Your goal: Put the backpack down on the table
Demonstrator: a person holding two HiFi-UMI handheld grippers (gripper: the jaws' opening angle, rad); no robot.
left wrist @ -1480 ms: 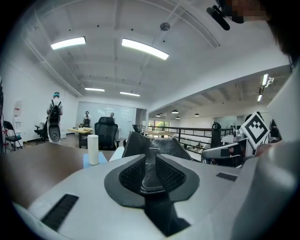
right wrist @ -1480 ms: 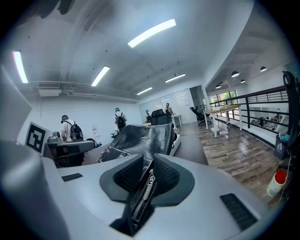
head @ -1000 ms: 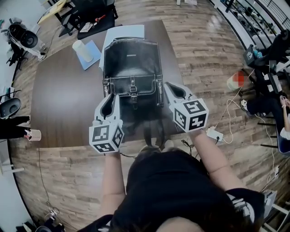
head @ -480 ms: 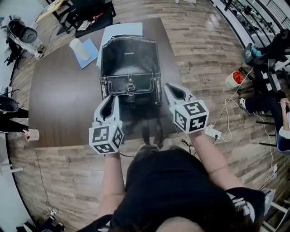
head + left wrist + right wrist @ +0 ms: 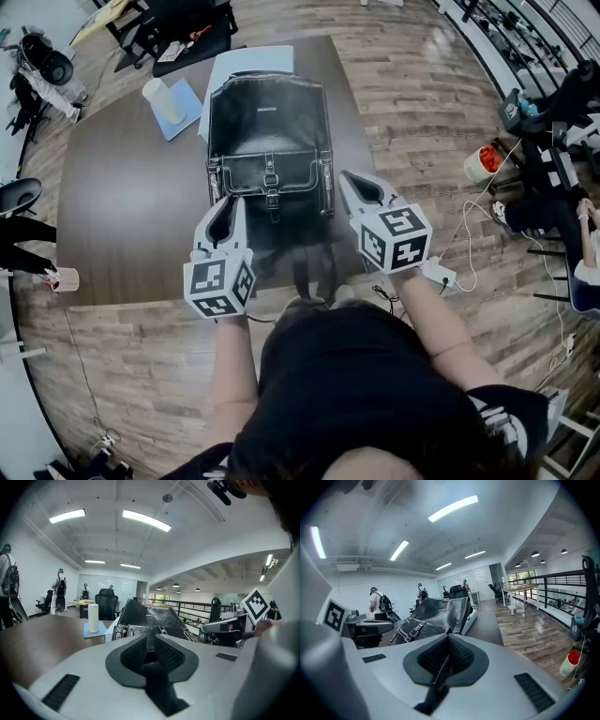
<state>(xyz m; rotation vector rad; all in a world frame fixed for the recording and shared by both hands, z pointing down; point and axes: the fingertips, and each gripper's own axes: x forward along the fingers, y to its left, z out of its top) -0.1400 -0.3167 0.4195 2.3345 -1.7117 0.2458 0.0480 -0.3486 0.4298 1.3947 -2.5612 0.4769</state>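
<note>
A black leather backpack (image 5: 270, 131) lies flat on the dark brown table (image 5: 131, 206), flap and buckles facing up, its straps trailing off the near edge. My left gripper (image 5: 225, 202) sits at the bag's near left corner, shut on a black strap (image 5: 151, 677) that runs between its jaws. At the near right corner my right gripper (image 5: 349, 180) is shut on a stitched strap (image 5: 438, 677). In both gripper views the backpack (image 5: 150, 618) (image 5: 436, 613) rises just past the jaw tips.
A white roll (image 5: 161, 101) stands on a blue sheet (image 5: 190, 94) at the table's far left. A white sheet (image 5: 234, 61) lies under the bag's far end. A paper cup (image 5: 64, 278), a power strip (image 5: 436, 274) and a bucket (image 5: 483, 161) are on the floor. People (image 5: 9, 592) stand beyond.
</note>
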